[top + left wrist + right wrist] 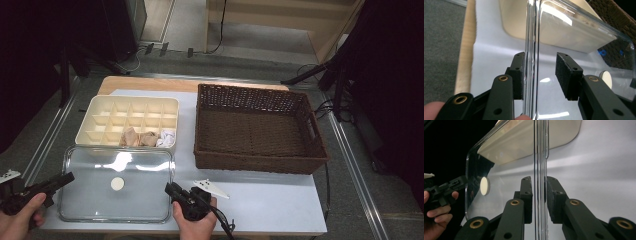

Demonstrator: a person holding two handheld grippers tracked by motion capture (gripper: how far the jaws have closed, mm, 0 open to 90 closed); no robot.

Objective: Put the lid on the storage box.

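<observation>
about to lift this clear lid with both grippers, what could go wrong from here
1. The left gripper stands open around the lid's rim, one pad touching and the other apart, while the right gripper is nearly shut on it; lifting now could tilt the clear lid.
2. The smooth rim may slip between the pads.
3. A swinging lid could knock the divided tray just behind it.

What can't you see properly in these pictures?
- High view: the left gripper meets the clear lid's rim, too small to tell whether the jaws press it.
- High view: the bundles in the cream divided box are too small to identify.
- Right gripper view: the right gripper has the lid's rim between its jaws, but glare on the rim hides any contact.
- High view: the wicker basket's near wall hides part of its floor.
</observation>
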